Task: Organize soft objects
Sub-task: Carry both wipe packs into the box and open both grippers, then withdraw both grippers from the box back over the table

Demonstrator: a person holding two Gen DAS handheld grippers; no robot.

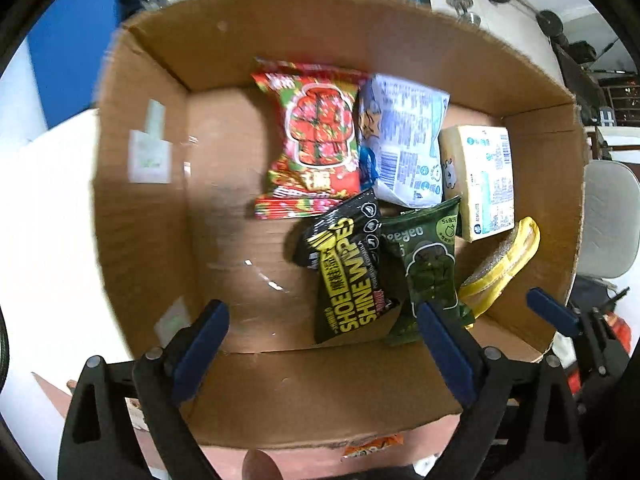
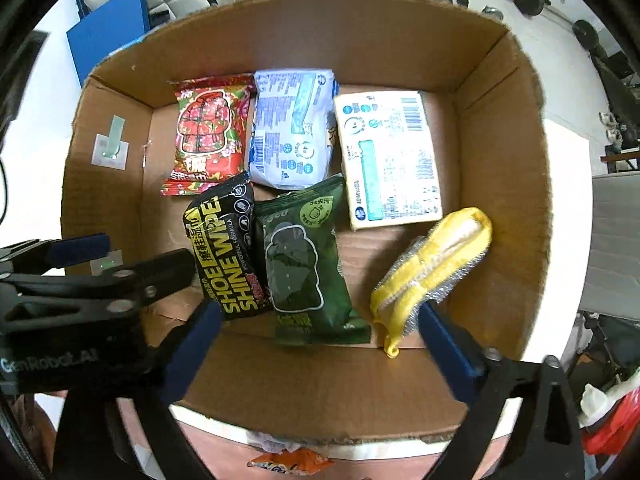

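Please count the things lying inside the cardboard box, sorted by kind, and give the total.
Soft packs: 4 (red, pale blue, black, green)
Cream block-shaped pack: 1
Yellow scrubber: 1
Total: 6

The black packet [image 2: 230,248] carries "SHOE SHINE WIPES" in yellow capitals, with "POWERFUL FORMULA" in small print beside it. The dark green packet [image 1: 430,264] shows letters that seem to read "eegeo", plus "5s" in a pale green badge. The left gripper [image 2: 80,258] body bears "GenRobot.AI". Print on the other packs is too small to read.
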